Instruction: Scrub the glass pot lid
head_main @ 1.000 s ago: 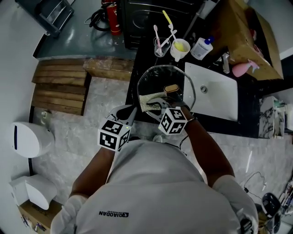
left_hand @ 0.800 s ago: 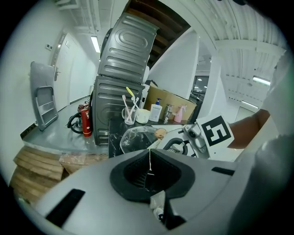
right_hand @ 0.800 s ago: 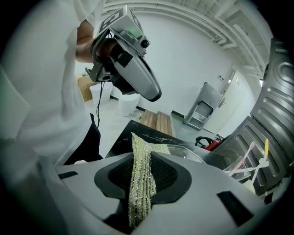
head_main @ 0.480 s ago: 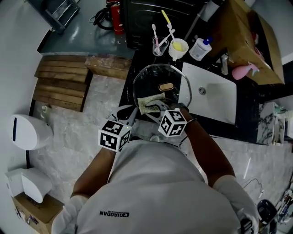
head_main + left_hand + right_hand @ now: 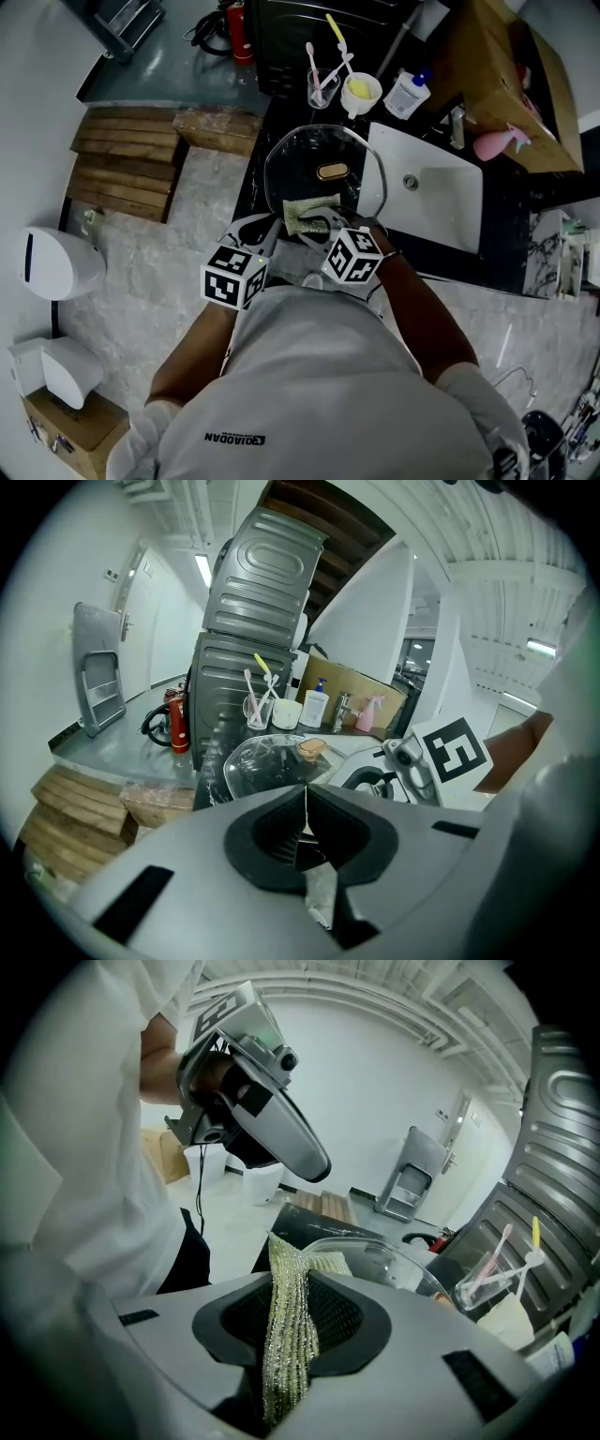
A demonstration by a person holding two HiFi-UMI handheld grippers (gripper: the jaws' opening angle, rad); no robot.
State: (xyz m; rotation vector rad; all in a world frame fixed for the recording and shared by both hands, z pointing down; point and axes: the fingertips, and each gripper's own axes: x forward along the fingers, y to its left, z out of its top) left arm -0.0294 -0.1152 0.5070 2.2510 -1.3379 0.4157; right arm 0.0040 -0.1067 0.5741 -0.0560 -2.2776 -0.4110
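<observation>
Right now lid [image 5: 324,165] sits on bench [image 5: 251,184] by sink [image 5: 441,202]. L tool [image 5: 305,804] clenched, seemingly on its near rim; R tool [image 5: 292,1290] grasps cloth [image 5: 305,210]. Hold rim firm, press cloth flat, short overlapping strokes w/o tipping lid.

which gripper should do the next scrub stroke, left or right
Right. The right gripper is shut on the cloth, which lies against the lid. The left gripper appears to pinch the lid's near rim, so it is better kept steadying it.
</observation>
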